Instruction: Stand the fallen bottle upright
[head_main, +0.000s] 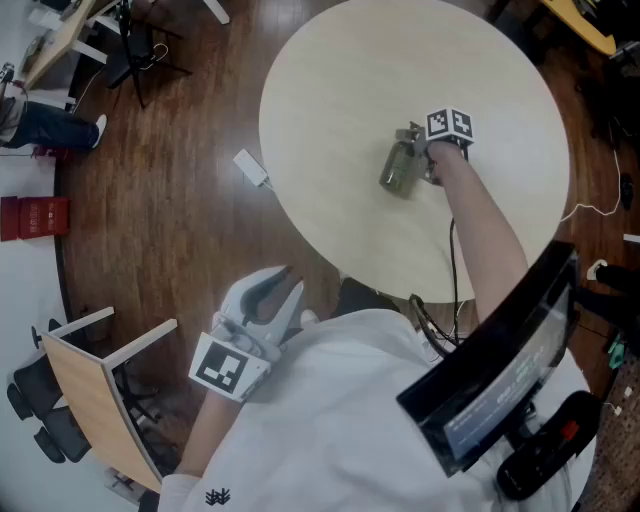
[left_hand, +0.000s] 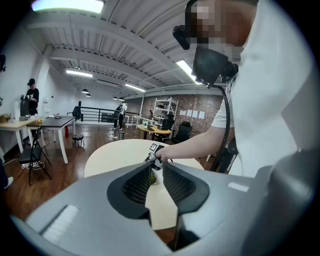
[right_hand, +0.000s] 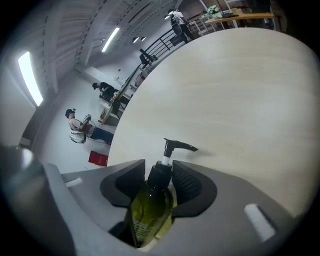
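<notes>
A green bottle with a black pump top is on the round pale table, right of its middle. It is tilted rather than upright, its pump pointing away from me. My right gripper is shut on it. In the right gripper view the pads clamp the bottle at its neck and shoulder, inside the right gripper, with the table spreading beyond. My left gripper hangs off the table near my body. In the left gripper view the left gripper is slightly open and holds nothing.
A small white block lies on the wood floor by the table's left edge. A wooden desk and black chair stand at lower left, a red box at far left. A white cable trails at right.
</notes>
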